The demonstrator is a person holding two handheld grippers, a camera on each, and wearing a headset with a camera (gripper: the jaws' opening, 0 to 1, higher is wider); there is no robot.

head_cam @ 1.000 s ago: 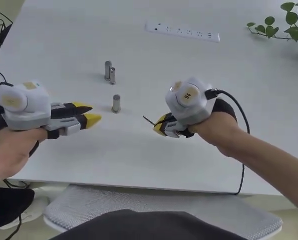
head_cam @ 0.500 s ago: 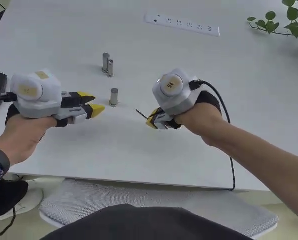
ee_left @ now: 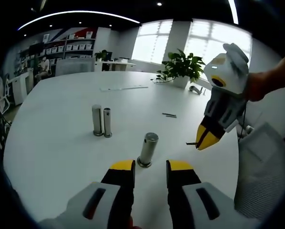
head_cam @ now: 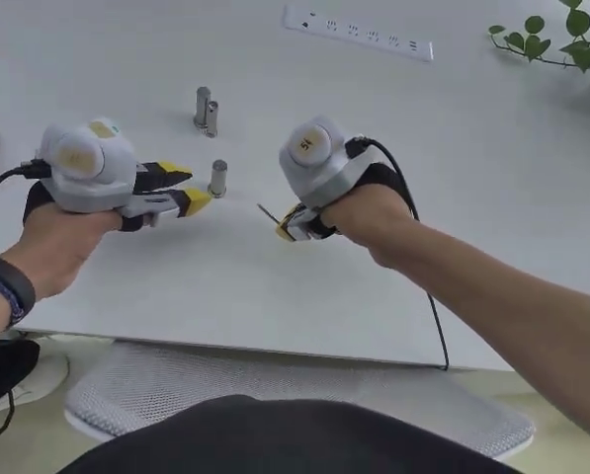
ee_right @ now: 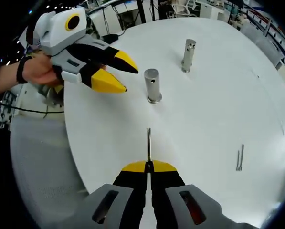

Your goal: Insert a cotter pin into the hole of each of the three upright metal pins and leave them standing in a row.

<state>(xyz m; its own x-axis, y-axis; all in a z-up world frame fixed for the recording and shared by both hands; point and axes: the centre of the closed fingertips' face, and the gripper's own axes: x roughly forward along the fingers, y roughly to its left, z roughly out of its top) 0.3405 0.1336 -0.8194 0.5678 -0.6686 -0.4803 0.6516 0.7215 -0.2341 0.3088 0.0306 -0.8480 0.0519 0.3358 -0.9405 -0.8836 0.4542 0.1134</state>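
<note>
Both grippers now sit closer to the nearest metal pin (head_cam: pixel 217 178) (ee_left: pixel 148 149) (ee_right: pixel 152 86) than a second ago. That pin stands upright on the white table (head_cam: pixel 275 286). To its near left, the left gripper (head_cam: pixel 191 186) (ee_left: pixel 151 169) (ee_right: pixel 125 78) has its jaws apart, holding nothing. To its near right, the right gripper (head_cam: pixel 287 229) (ee_right: pixel 149 166) (ee_left: pixel 206 140) has its jaws pressed together on a cotter pin (head_cam: pixel 269 215) (ee_right: pixel 149 143) (ee_left: pixel 191 143). The thin shaft points toward the metal pin, apart from it. The two other metal pins (head_cam: pixel 208 111) (ee_left: pixel 101 121) stand side by side farther back. Spare cotter pins (ee_right: pixel 239 157) (ee_left: pixel 169 115) lie well apart from them.
</note>
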